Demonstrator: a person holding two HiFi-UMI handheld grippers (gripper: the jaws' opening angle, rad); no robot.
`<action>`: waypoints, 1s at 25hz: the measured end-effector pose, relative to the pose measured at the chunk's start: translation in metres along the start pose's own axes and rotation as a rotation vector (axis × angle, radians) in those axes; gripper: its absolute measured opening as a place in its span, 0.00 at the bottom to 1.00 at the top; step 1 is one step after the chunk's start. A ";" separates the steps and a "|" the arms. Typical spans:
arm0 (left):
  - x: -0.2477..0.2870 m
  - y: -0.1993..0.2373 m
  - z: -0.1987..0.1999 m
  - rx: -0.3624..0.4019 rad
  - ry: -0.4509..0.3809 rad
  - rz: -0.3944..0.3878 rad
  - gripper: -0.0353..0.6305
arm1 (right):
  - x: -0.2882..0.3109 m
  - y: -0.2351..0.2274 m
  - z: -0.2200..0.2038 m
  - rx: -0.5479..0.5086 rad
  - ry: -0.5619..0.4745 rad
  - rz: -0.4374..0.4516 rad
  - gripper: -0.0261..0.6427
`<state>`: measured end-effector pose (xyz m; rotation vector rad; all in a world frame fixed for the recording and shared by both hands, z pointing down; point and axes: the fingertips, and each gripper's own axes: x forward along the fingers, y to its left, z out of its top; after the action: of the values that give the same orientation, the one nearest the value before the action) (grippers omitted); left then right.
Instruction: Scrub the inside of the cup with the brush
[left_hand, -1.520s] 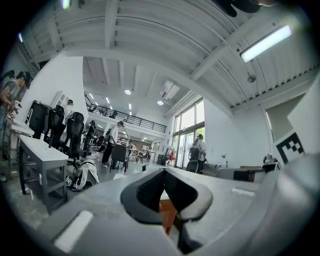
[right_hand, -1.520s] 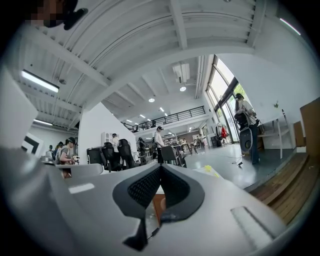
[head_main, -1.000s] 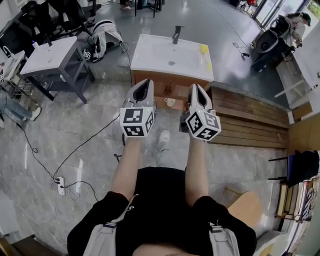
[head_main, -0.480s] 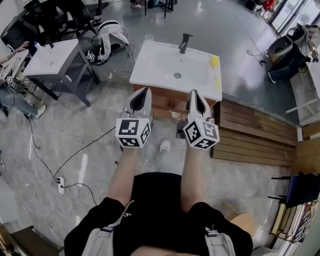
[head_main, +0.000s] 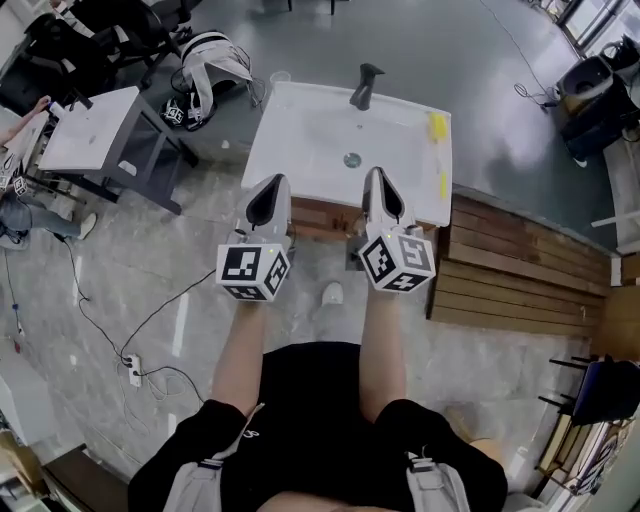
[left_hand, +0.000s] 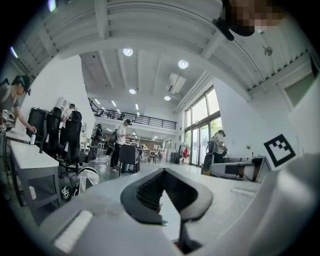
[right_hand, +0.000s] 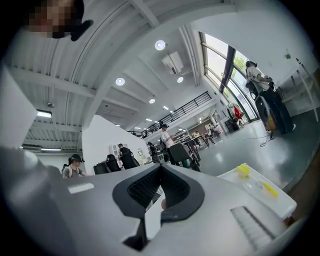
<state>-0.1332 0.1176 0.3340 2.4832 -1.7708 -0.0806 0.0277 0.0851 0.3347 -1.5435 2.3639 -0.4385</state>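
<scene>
A: The counter (head_main: 300, 140) has drawn closer; left gripper (head_main: 268, 185) and right gripper (head_main: 377, 178) now hang over its front edge.
B: Fingers (left_hand: 148, 192) pressed together, empty. Cup (head_main: 280, 78) sits untouched on the counter's far left corner.

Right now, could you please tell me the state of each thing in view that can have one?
left gripper, shut, empty.
right gripper, shut, empty.
cup, upright on the far left corner of the sink, untouched.
tap, no water seen running.
yellow brush, lying on the sink's right rim.
</scene>
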 end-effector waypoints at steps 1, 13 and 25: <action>0.010 0.001 0.000 -0.004 0.000 0.001 0.05 | 0.008 -0.006 0.001 -0.001 0.008 0.001 0.04; 0.086 0.033 -0.014 -0.040 0.054 0.084 0.05 | 0.074 -0.054 0.016 -0.003 0.062 0.027 0.04; 0.106 0.040 -0.013 -0.001 0.067 0.099 0.05 | 0.088 -0.067 0.025 0.019 0.051 0.035 0.04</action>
<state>-0.1354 0.0044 0.3517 2.3637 -1.8615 0.0092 0.0593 -0.0241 0.3324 -1.4976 2.4136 -0.4969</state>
